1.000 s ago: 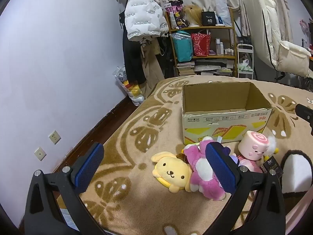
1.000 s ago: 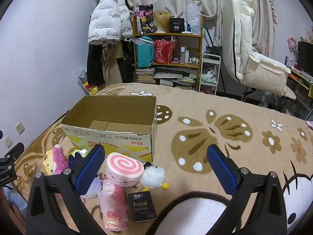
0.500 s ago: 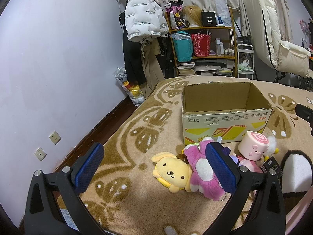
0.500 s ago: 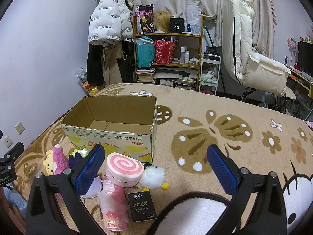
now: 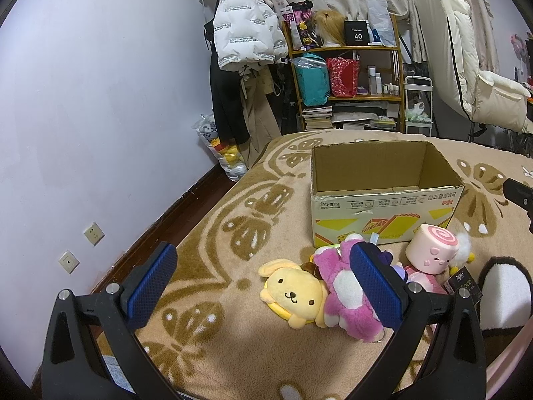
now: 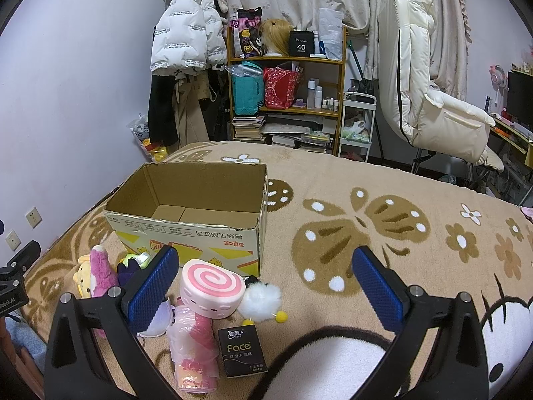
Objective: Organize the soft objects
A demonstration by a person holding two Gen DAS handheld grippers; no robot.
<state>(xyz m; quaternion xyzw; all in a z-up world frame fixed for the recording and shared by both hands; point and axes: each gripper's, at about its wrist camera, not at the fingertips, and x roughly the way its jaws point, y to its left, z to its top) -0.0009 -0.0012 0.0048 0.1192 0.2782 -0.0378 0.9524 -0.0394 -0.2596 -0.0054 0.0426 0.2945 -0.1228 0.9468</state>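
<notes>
Bedroom scene, lilac wall on the left, floral curtains behind. Tan plush blanket with brown butterfly and flower pattern (image 6: 383,200) covers the working surface.

Open brown cardboard box with yellow and red print (image 5: 383,200) sits mid-blanket, flaps folded in, nothing visible inside; red Chinese characters on its front face, printed upside down.

Soft things lie in a cluster just in front of the box:
- yellow floppy-eared plush dog (image 5: 293,291), on its back, touching the magenta and white fuzzy plush (image 5: 346,295) beside it.
- pink swirl-topped roll-shaped squishy toy with a small face (image 6: 211,288), resting on a pink item in crinkled clear plastic (image 6: 195,346).
- white pompom with yellow beads (image 6: 261,301), touching the squishy.
- black tissue packet (image 6: 242,350), reads "Face" with Chinese text above and below.
- dark purple and green item near the box corner, too hidden to identify.

Left gripper (image 5: 263,286): blue-padded jaws spread wide, empty, hovering over the yellow dog and magenta plush.
Right gripper (image 6: 265,288): jaws spread wide, empty, above the squishy and pompom.

Background: wooden shelf unit (image 6: 286,106) holding a black box marked "40", blonde wig head, teal bag, red bag, bottles, stacked books. White puffer jacket with printed lettering (image 6: 185,38) hangs beside it; wording too small to read fully. Cream padded reclining chair (image 6: 433,100) on the right.
</notes>
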